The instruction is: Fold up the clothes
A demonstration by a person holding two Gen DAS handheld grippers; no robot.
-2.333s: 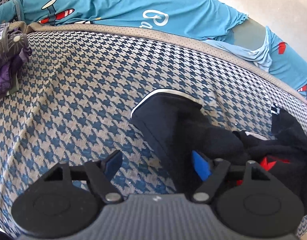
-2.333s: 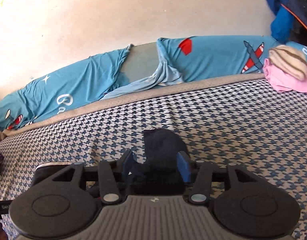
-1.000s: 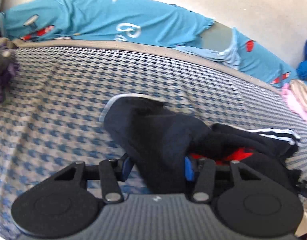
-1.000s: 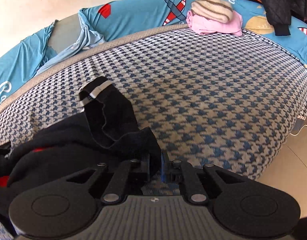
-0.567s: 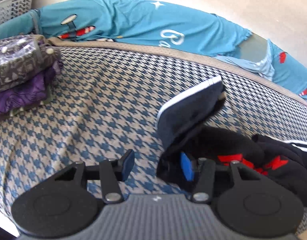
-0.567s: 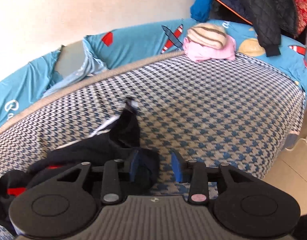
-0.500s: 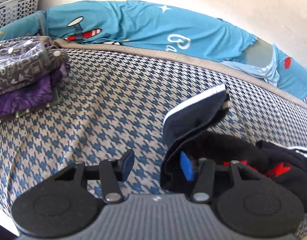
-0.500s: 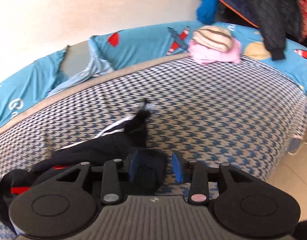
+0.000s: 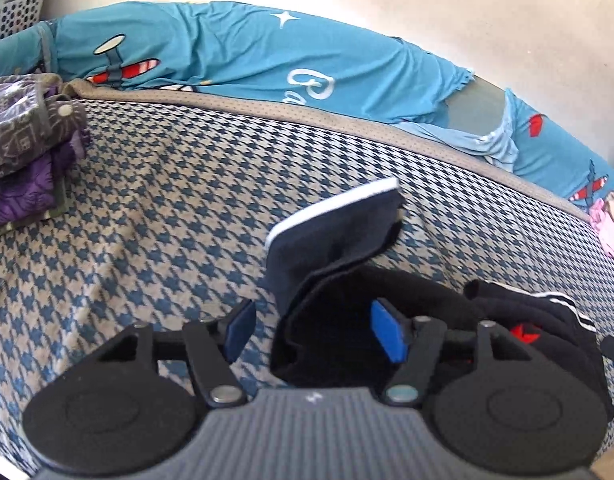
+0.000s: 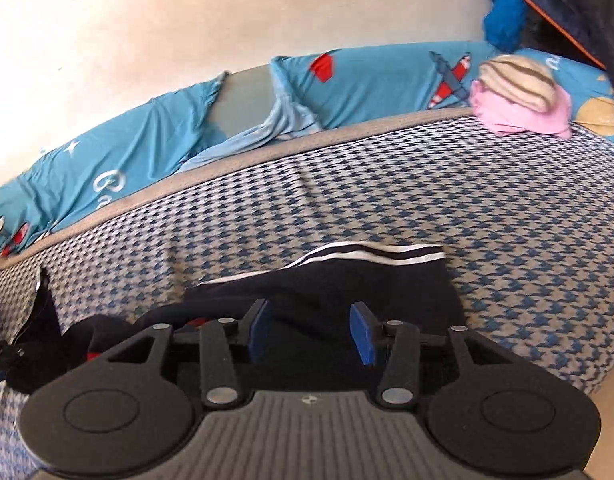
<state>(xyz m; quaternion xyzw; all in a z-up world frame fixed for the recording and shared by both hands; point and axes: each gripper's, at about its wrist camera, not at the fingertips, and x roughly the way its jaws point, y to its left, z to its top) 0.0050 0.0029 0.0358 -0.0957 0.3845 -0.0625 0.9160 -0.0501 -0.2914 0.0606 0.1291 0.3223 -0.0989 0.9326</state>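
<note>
A houndstooth mattress (image 9: 155,184) in bright light — blue airplane-print sheet (image 9: 235,52) bunched along a plain pale wall (image 10: 155,28).

white cursive "Ca" partly readable, blue sheet (image 9: 307,64)

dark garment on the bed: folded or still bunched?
Bunched: the dark garment lies crumpled, one white-edged end sticking up; both grippers open.

Black garment (image 10: 347,292) near part hidden behind right tool (image 10: 309,330).
</note>
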